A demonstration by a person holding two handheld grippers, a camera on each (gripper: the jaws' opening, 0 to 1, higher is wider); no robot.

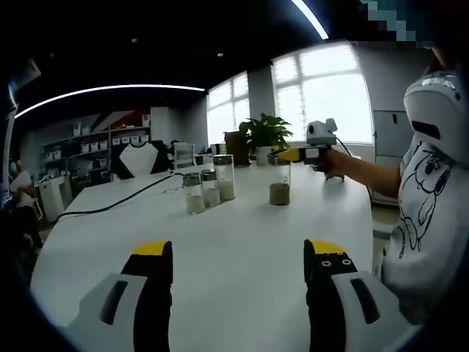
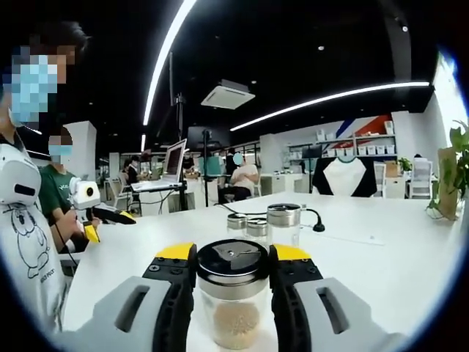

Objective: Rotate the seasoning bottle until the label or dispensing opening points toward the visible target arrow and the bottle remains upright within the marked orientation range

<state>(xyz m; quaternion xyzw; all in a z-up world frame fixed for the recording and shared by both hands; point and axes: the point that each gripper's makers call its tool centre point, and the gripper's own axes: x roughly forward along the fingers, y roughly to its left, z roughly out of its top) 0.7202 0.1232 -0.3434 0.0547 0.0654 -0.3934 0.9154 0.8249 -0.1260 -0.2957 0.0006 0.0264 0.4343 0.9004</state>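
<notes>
In the right gripper view, my right gripper [image 2: 233, 258] is shut on the seasoning bottle [image 2: 234, 323], a clear glass jar of brown granules with a dark metal lid, standing upright on the white table [image 2: 381, 271]. The left gripper view shows the same bottle [image 1: 279, 192] across the table, with the right gripper [image 1: 286, 155] clamped at its top. My left gripper [image 1: 240, 253] hovers open over the near part of the table [image 1: 242, 220], yellow-tipped jaws wide apart and nothing between them. It also appears as the left gripper [image 2: 110, 222] at the left of the right gripper view.
Three other glass bottles [image 1: 209, 188] stand in a row mid-table, seen behind the held one as bottles [image 2: 267, 222]. A black cable [image 1: 124, 198] runs across the table. A potted plant [image 1: 265, 136] stands at the far end. A person in a white shirt [image 1: 429, 205] is beside the table.
</notes>
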